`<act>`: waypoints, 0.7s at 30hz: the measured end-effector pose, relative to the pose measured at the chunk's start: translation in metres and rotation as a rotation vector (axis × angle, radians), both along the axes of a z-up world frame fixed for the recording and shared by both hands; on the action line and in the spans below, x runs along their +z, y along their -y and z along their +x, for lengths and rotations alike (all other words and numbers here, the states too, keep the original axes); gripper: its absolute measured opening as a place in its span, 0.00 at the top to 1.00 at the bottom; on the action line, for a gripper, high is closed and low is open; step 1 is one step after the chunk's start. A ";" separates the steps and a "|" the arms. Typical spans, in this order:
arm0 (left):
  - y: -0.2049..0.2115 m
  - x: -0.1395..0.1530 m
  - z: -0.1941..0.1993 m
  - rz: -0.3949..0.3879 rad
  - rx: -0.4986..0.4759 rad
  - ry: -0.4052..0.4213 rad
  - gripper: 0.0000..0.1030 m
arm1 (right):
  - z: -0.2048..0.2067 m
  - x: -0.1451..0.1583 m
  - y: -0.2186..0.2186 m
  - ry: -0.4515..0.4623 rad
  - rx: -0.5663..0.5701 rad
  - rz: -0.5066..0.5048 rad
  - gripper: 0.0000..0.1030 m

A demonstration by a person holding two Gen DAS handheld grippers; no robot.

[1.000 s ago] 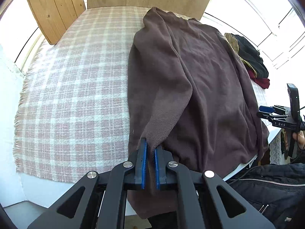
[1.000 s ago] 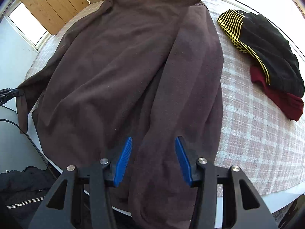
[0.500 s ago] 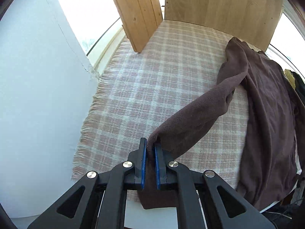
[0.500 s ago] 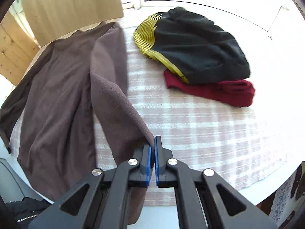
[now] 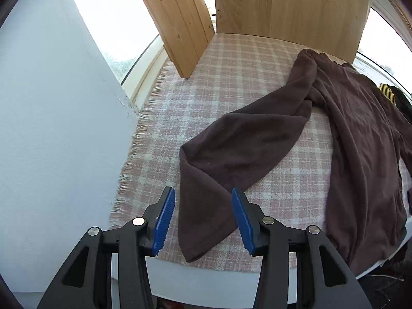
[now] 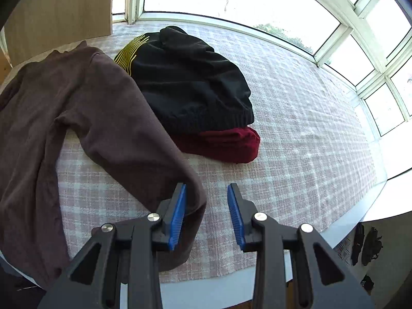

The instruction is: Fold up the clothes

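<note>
Both sleeves got pulled outward and dropped since a second ago. Left claw [image 5: 203, 219] is opening, brown sweater [image 5: 360, 134] cuff lying loose between its jaws; right claw [image 6: 207, 215] is opening too, cuff brushing one pad, on the checked tabletop [image 6: 296, 134].

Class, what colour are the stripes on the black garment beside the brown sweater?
Yellow stripes; clearest in the right wrist view.

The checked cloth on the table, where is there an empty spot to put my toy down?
The checked cloth is bare between the red garment and the windows, and on the other side between the brown sweater's sleeve, the wooden boards and the fringed edge. The middle is crowded: the brown sweater and the black garment.
</note>
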State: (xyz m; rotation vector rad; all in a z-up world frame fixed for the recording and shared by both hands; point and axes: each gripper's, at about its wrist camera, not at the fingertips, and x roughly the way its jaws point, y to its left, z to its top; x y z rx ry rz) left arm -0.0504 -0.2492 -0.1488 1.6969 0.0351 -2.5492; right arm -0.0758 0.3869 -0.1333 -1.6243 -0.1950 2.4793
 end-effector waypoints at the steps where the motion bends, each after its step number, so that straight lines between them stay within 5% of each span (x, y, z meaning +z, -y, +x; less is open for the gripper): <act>1: -0.014 -0.002 0.005 0.035 -0.051 0.013 0.57 | 0.011 0.002 0.014 0.004 0.044 -0.054 0.64; 6: -0.087 -0.026 0.027 0.170 -0.274 0.113 0.57 | 0.055 -0.023 0.097 0.085 0.187 -0.201 0.63; 15: -0.139 -0.056 0.049 0.144 -0.431 0.237 0.57 | 0.102 -0.072 0.132 0.169 0.192 -0.208 0.63; 21: -0.156 -0.059 0.056 0.138 -0.489 0.252 0.87 | 0.116 -0.079 0.135 0.188 0.167 -0.233 0.63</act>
